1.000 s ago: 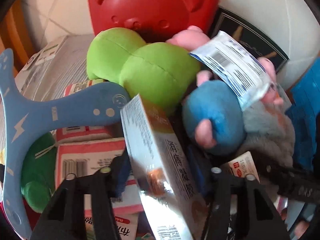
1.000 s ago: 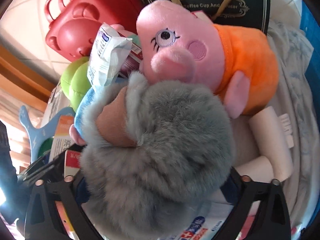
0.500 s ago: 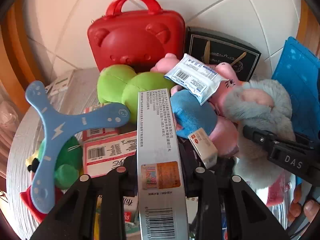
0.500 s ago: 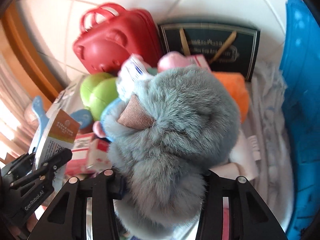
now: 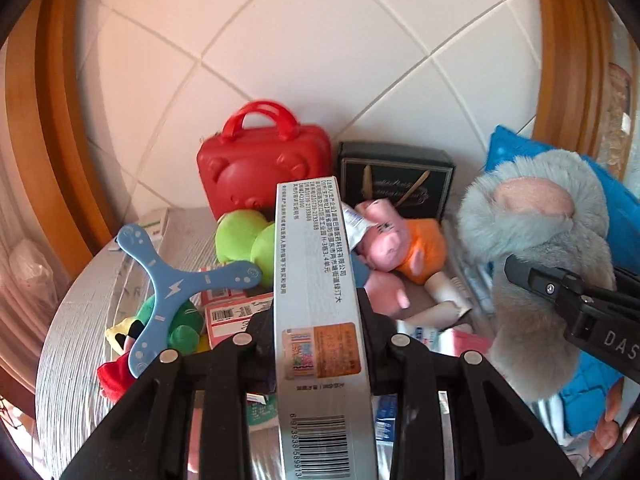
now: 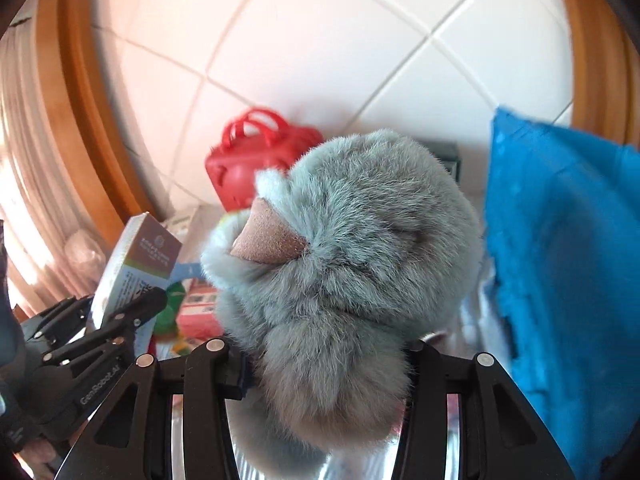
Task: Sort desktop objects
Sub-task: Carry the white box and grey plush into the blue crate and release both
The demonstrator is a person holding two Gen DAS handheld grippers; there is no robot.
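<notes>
With my right gripper clamped on the grey plush toy filling frame centre and my left gripper pinching the tall medicine box at lower centre, I'd carry both level, clear of the pile.

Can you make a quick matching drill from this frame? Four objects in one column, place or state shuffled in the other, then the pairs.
Objects
1. grey printed box
2. grey furry plush
3. blue boomerang
4. red bear case

Place or state
A. stands against the tiled wall
B. clamped in the right hand-held gripper
C. lies across the green toy and the red-and-white boxes
D. clamped in the left hand-held gripper

Pairs: 1-D, 2-B, 3-C, 4-A
</notes>
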